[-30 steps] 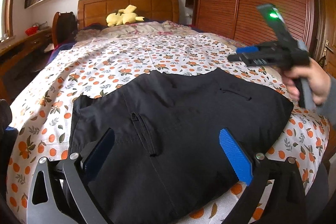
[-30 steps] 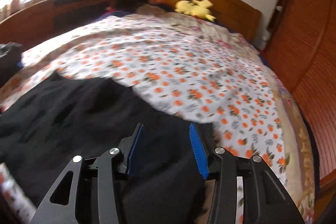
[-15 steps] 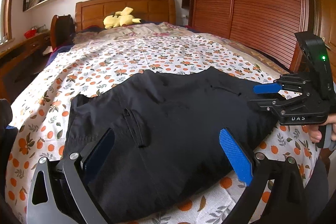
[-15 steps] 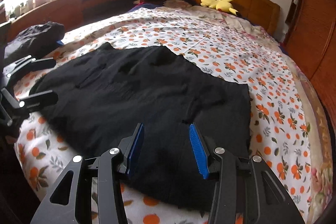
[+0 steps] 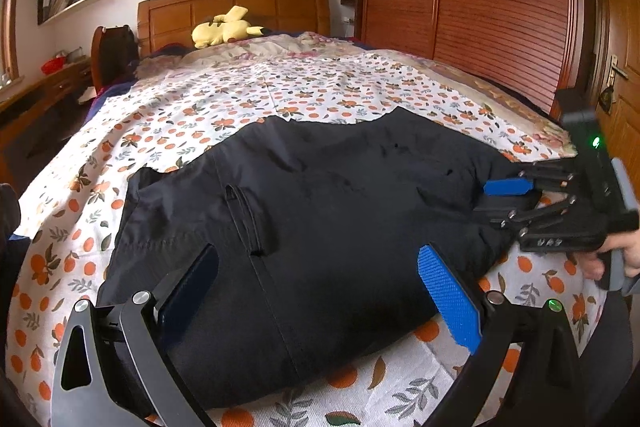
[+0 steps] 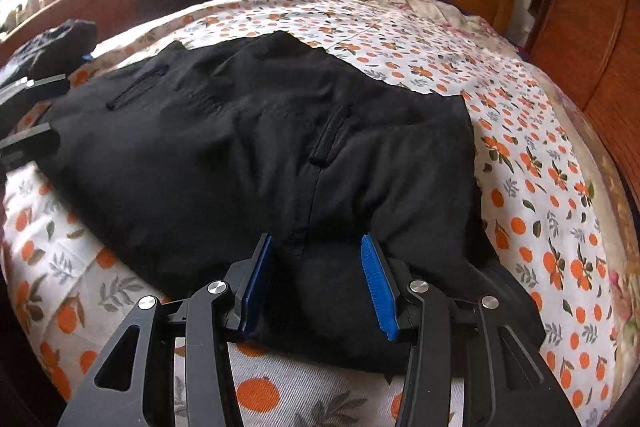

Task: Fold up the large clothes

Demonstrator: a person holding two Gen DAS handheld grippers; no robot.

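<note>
Left tongs (image 5: 320,291) hang spread wide over the near edge of the black garment (image 5: 328,211), nothing pinched between the blue pads. Right tongs (image 6: 318,281) sit half-spread at the garment's other near corner, pads either side of a fabric fold, though whether they squeeze it I cannot tell. The garment lies flat across the foot of the orange-print bedspread (image 5: 248,99), a yellow plush toy (image 5: 224,31) by the wooden headboard (image 5: 240,7).

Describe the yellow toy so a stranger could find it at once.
Start at the big bed with the orange-patterned sheet and look to its wooden headboard. The plush toy lies there at the pillow end, the only bright yellow thing, far from the black garment.
</note>
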